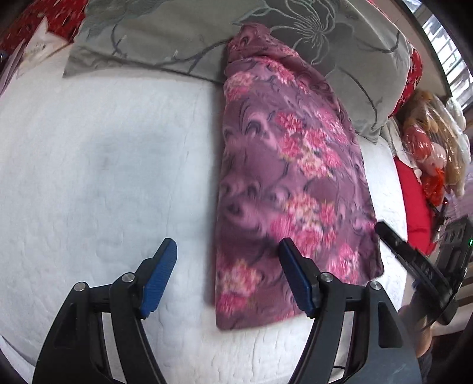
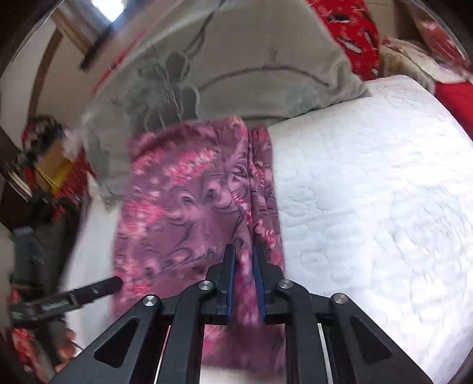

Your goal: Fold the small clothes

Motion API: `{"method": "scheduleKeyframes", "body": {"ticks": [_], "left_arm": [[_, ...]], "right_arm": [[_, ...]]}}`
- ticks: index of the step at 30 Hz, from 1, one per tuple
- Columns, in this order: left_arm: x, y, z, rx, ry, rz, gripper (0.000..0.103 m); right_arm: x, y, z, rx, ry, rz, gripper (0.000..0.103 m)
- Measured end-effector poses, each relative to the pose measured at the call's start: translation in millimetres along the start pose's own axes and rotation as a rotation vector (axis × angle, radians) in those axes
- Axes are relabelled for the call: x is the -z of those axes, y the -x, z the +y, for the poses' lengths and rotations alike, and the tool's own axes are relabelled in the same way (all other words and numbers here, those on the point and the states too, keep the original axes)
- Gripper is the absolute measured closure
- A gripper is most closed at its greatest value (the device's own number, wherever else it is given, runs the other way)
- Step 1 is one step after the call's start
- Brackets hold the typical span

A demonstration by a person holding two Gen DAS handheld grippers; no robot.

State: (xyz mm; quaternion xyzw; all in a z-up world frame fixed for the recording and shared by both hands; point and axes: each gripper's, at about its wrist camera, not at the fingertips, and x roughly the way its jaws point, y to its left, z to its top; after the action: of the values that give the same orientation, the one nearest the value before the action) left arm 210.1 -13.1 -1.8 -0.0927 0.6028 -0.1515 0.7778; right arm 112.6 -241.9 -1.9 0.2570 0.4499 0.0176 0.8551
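Two grippers show at this moment, and we place everything by the purple floral garment [image 1: 292, 177]. It lies as a long folded strip on the white quilted bedspread [image 1: 103, 147], its far end running up against the grey floral pillow [image 1: 183, 35] and its near end closest to us.

In the left wrist view we see our left gripper [image 1: 227, 251] spread wide and holding nothing. Its left blue pad [image 1: 159, 277] hangs over bare bedspread beside the garment's left edge, while the right blue pad [image 1: 295, 277] sits over the garment's near end. Whether that pad touches the cloth we cannot tell, since the fabric is blurred there. Past the garment's right edge, a black finger of the other gripper [image 1: 414, 257] reaches in toward its near right corner.

In the right wrist view the right gripper [image 2: 244, 254] is drawn narrow, with a bunched fold of the garment [image 2: 189, 212] pinched between its two blue pads [image 2: 230, 283]. From this side the cloth shows a lengthwise crease, with a narrower layer lying along the edge toward the open bedspread [image 2: 369, 183]. The grey pillow [image 2: 251, 56] rises beyond the garment's far end. On the other side of the garment a black finger of the left gripper [image 2: 97, 288] points at its edge, its tip just at the cloth.

Beyond the pillow we see red patterned fabric [image 2: 351, 26], and off the bed's edge, past the garment's right side in the left view, some plastic-wrapped toys [image 1: 428, 141].
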Motion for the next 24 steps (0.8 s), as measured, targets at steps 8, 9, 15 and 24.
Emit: {"method": "scheduleKeyframes", "body": {"ticks": [8, 9, 15, 24], "left_arm": [[26.7, -13.4, -17.7, -0.035, -0.042, 0.070, 0.032], [26.1, -14.2, -15.5, -0.031, -0.035, 0.076, 0.032], [27.2, 15.8, 9.8, 0.033, -0.036, 0.050, 0.032], [-48.5, 11.0, 16.5, 0.104, 0.014, 0.021, 0.032]], "right_arm": [[37.9, 28.6, -5.5, -0.063, -0.015, -0.057, 0.095], [40.8, 30.8, -10.9, -0.070, -0.044, -0.064, 0.095], [43.6, 12.8, -18.7, 0.008, -0.028, 0.056, 0.089], [-42.9, -4.9, -7.6, -0.018, -0.092, -0.076, 0.057]]}}
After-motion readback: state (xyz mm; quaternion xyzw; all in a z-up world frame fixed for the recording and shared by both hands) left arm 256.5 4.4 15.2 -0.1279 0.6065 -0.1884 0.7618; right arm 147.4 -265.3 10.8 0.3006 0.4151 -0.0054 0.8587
